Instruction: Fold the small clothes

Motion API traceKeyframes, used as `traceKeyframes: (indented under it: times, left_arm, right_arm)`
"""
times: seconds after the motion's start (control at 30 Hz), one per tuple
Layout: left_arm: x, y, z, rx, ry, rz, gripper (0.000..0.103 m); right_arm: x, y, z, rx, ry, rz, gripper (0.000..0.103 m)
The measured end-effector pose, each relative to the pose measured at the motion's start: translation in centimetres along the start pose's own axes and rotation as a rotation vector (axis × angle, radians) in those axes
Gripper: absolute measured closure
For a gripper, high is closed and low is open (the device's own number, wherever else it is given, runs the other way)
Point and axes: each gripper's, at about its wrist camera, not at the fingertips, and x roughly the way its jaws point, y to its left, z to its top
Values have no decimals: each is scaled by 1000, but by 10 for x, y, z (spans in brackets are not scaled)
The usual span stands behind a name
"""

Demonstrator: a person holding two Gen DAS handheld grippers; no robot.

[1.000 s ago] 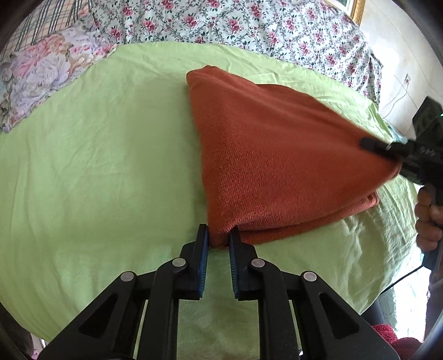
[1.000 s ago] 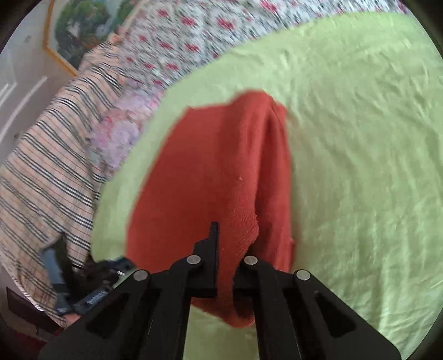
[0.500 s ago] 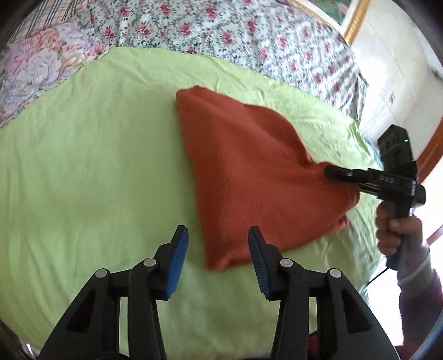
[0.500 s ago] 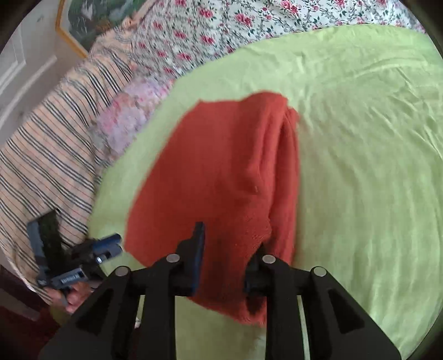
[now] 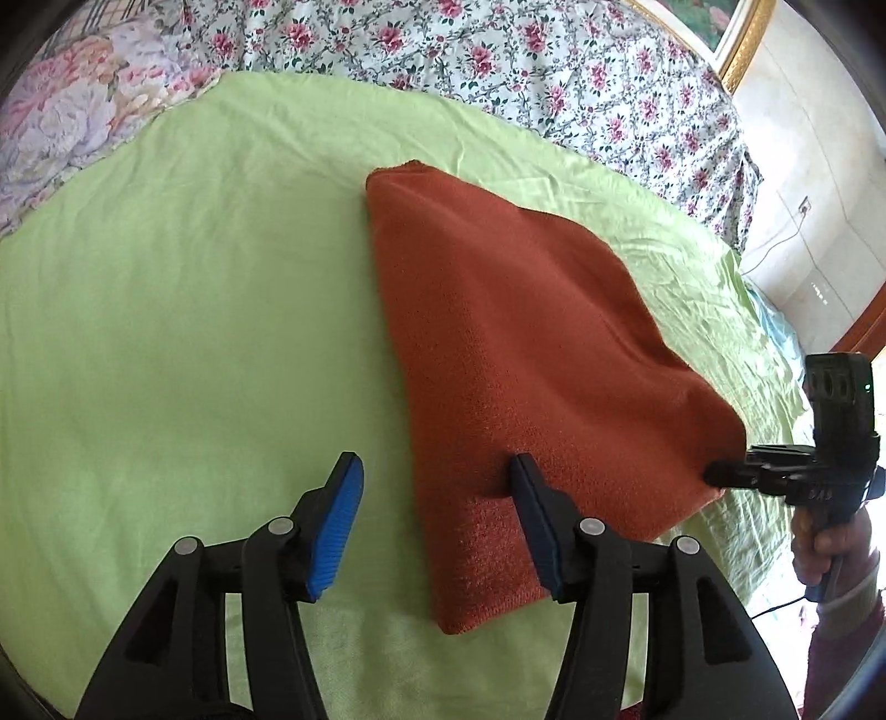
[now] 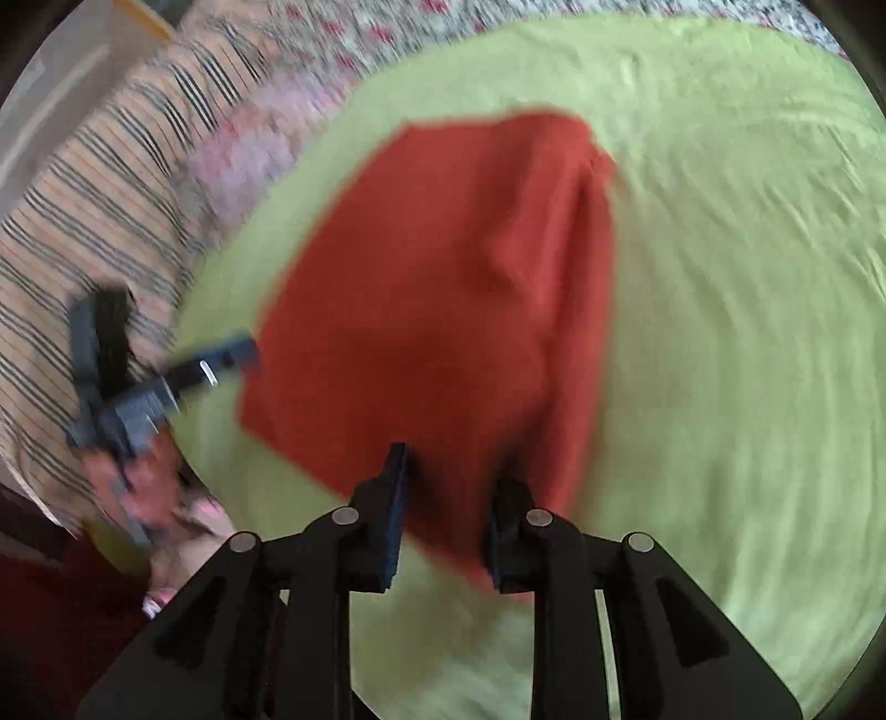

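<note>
A folded rust-orange knit garment (image 5: 515, 354) lies flat on a light green sheet (image 5: 183, 310); the right wrist view shows it too (image 6: 443, 288). My left gripper (image 5: 437, 515) is open and empty, its jaws spread either side of the garment's near corner. My right gripper (image 6: 451, 509) is open, its jaws standing over the garment's other near edge; from the left wrist view it (image 5: 720, 475) is at the garment's right corner. The right wrist view is motion-blurred.
The green sheet (image 6: 720, 277) covers a bed with floral bedding (image 5: 498, 61) behind and a striped blanket (image 6: 83, 232) at one side. The bed edge and a wall with a framed picture (image 5: 731, 39) are at the right.
Both grippers have opened and let go of the garment, which has dropped flat onto the sheet. Both have pulled back a little from its corners.
</note>
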Motion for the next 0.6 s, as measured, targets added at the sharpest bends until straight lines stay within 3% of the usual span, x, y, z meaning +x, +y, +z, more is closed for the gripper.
traceKeyframes:
  times: [0.1, 0.17, 0.23, 0.33, 0.4, 0.43, 0.47, 0.53, 0.6]
  left_arm:
    - [0, -3, 4, -4, -3, 7, 45]
    - [1, -5, 7, -7, -5, 8, 45]
    - [4, -8, 11, -10, 1, 11, 45]
    - [8, -12, 15, -8, 8, 13, 43]
    - [10, -12, 16, -11, 12, 15, 42]
    - [12, -12, 18, -16, 21, 14, 42]
    - [14, -13, 19, -16, 28, 14, 42]
    - [13, -16, 19, -1, 30, 14, 42]
    - [14, -21, 17, 20, 35, 17, 42]
  right_arm:
    - [-21, -14, -1, 72, -72, 39, 72]
    - [-36, -19, 15, 94, -164, 25, 65]
    - [-37, -23, 36, 109, -224, 21, 65]
    - [-12, -26, 73, 139, -227, 29, 65]
    - [9, -29, 92, 162, -191, -16, 65]
    - [21, -33, 98, 190, -169, -29, 69]
    - [30, -36, 100, 208, -153, -3, 89]
    - [29, -33, 105, 215, -178, 22, 92]
    - [-5, -26, 101, 199, -311, 105, 92]
